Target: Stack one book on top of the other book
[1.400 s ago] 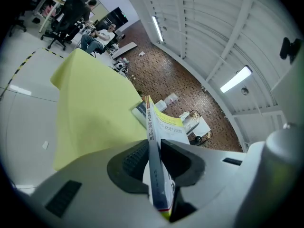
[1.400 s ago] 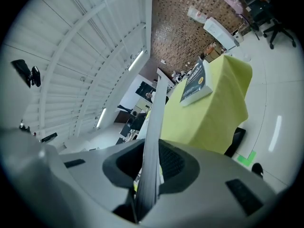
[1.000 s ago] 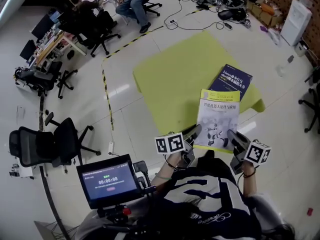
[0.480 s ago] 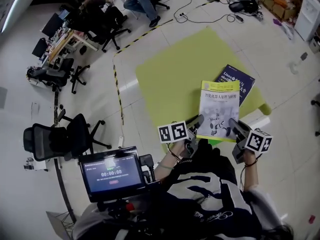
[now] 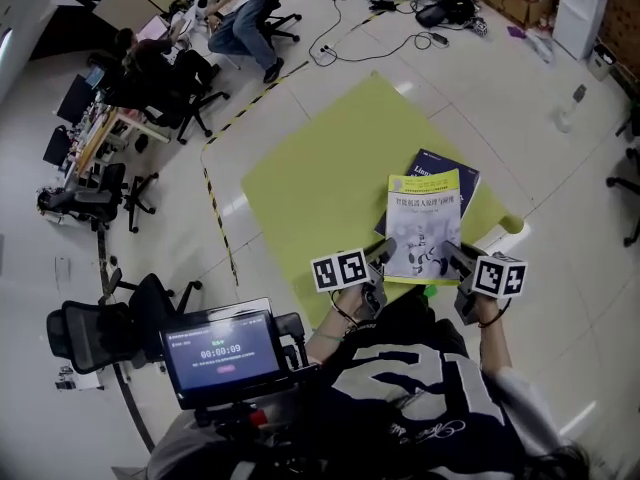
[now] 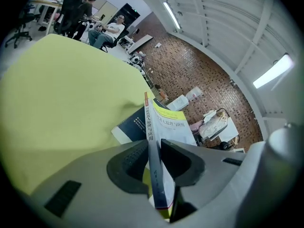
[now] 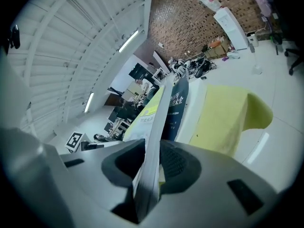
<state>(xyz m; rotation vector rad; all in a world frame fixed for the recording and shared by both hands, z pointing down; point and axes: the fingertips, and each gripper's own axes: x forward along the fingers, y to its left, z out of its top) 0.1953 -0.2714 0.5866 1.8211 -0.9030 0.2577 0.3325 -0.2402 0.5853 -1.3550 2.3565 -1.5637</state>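
Yellow-green counter (image 5: 320, 158), centre frame. Black office chair (image 5: 95, 333), lower left. Timer screen (image 5: 222, 353), bottom. Seated person (image 5: 238, 16), upper left. Dark equipment heap (image 5: 445, 10), top. Yellow-black floor tape (image 5: 213, 203), left of counter. White cabinet (image 5: 570, 8), upper right.

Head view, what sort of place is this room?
Likely a shared lab or workshop office: rolling office chairs, people seated by a desk with monitors, and cables strewn about.

Cams: one overhead, two close.
Head view looked steeply down; gripper views faced along the yellow book (image 5: 423, 223), shared by all.
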